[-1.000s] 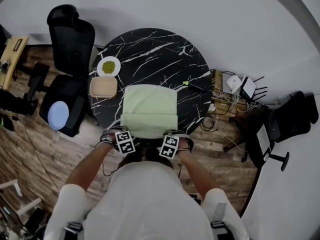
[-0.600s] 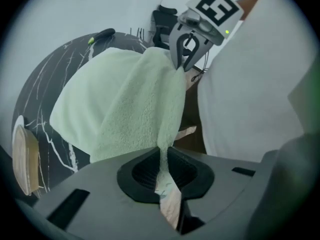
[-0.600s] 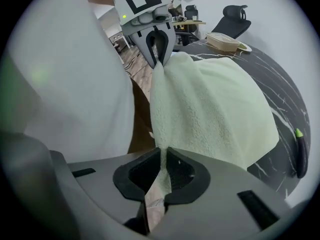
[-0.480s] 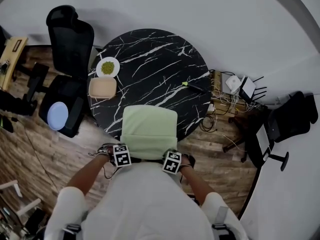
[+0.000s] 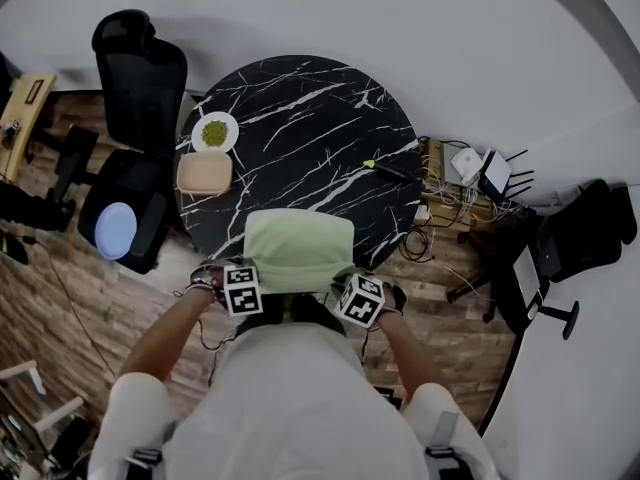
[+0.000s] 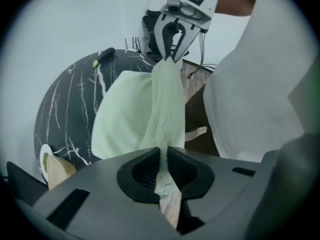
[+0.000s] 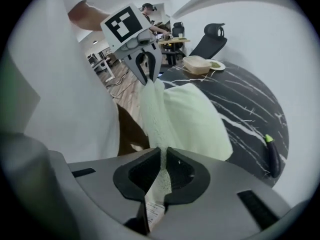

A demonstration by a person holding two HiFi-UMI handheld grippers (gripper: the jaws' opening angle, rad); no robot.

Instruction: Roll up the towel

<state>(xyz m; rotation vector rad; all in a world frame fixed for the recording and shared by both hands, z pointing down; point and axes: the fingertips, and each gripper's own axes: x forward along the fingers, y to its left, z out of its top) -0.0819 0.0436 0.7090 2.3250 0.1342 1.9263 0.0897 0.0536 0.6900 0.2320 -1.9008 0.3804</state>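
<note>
A light green towel (image 5: 298,251) droops from my two grippers onto the near part of the round black marble table (image 5: 300,108). Its near edge is raised off the table and stretched between the grippers. My left gripper (image 5: 247,280) is shut on the near left corner, and the cloth runs pinched through its jaws (image 6: 162,156). On the near right corner my right gripper (image 5: 352,288) is shut too, with the fabric and a label caught between its pads (image 7: 161,159). Each gripper view shows the other gripper (image 6: 170,49) (image 7: 146,74) at the far end of the taut edge.
A white plate of green food (image 5: 216,133) and a beige bowl (image 5: 205,173) sit at the table's left edge. A dark pen with a green tip (image 5: 390,171) lies at its right. A black office chair (image 5: 140,78) stands left; cables and a router (image 5: 470,173) lie right.
The towel lay flat on the table a second ago. Both grippers have since pulled its near edge towards me and lifted it, so the towel now sits closer to the table's near rim.
</note>
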